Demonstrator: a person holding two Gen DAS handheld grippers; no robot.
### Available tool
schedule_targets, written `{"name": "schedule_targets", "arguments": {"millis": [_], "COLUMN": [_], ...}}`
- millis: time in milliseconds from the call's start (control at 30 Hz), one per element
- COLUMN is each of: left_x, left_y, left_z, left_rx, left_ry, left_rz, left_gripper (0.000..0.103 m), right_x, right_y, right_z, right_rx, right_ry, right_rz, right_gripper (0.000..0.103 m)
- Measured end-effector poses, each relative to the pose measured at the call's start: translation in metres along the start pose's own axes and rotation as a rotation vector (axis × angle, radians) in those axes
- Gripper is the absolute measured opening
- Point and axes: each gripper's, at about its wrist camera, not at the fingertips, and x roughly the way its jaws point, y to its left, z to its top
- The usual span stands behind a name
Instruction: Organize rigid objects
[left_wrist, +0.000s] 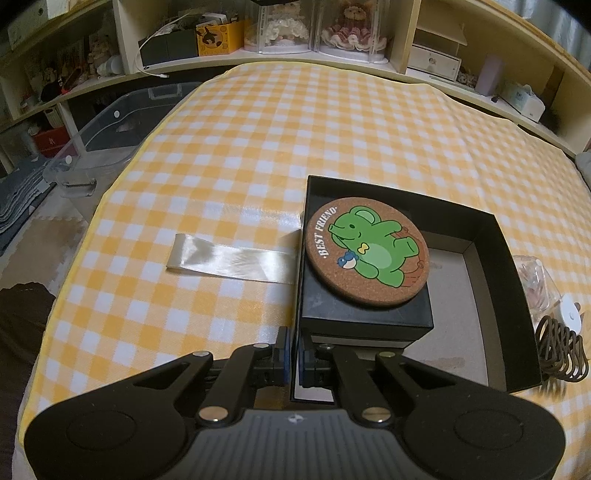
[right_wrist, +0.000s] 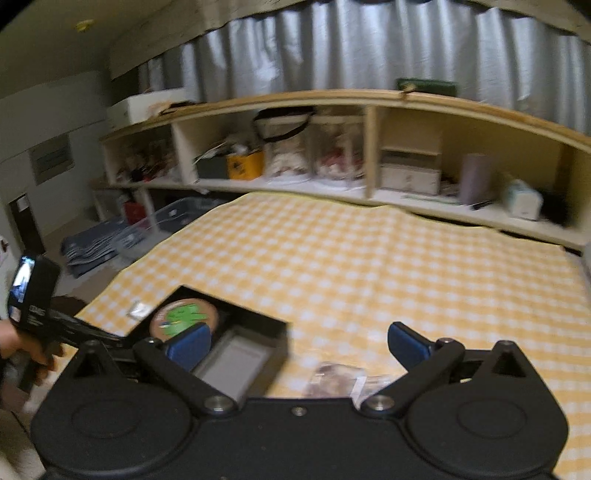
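Left claw (left_wrist: 294, 356) pinched the box (left_wrist: 506, 295) wall; right claw (right_wrist: 297, 345) gaped empty; overhanging coaster (left_wrist: 366, 252) could slide off if jolted.

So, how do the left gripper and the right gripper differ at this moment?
The left gripper is shut, its blue pads pinching the near wall of the black box; the right gripper is wide open with nothing between its pads. The left gripper sits low at the box; the right gripper is above the checked cloth, away from the box. Both have black arms and blue pads.
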Motion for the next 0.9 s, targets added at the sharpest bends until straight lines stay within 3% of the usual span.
{"name": "schedule_targets", "arguments": {"millis": [200,400,567,767,900], "left_x": [-0.003,-0.006,-0.007,-0.009,-0.009], "left_y": [-0.002,-0.004,-0.006,-0.008,-0.009], "left_z": [0.000,0.000,0.000,0.001,0.001], "left_rx": [0.005,0.025,0.039,0.057,0.063], "left_ry": [-0.007,-0.011,-0.010,-0.015,-0.014], "left_rz": [0.006,0.022,0.031,0.042,0.047], "left_gripper": [0.003,0.003,0.003,0.003,0.003], "right_x": [-0.002,0.020,0.041,0.064,0.077], "right_y": [-0.052,-0.105,-0.127,-0.145,-0.149], "right_z": [-0.024,-0.054,-0.078,-0.097,-0.101], "right_rx": [-0.041,-0.078,-0.113,-0.004,0.058], "right_ry": [0.007,0.121,0.196,0.278,0.281], "right_rz": [-0.068,-0.113,-0.106,0.037,0.066], "right_gripper": [0.103,0.103,0.103,0.103,0.103]}}
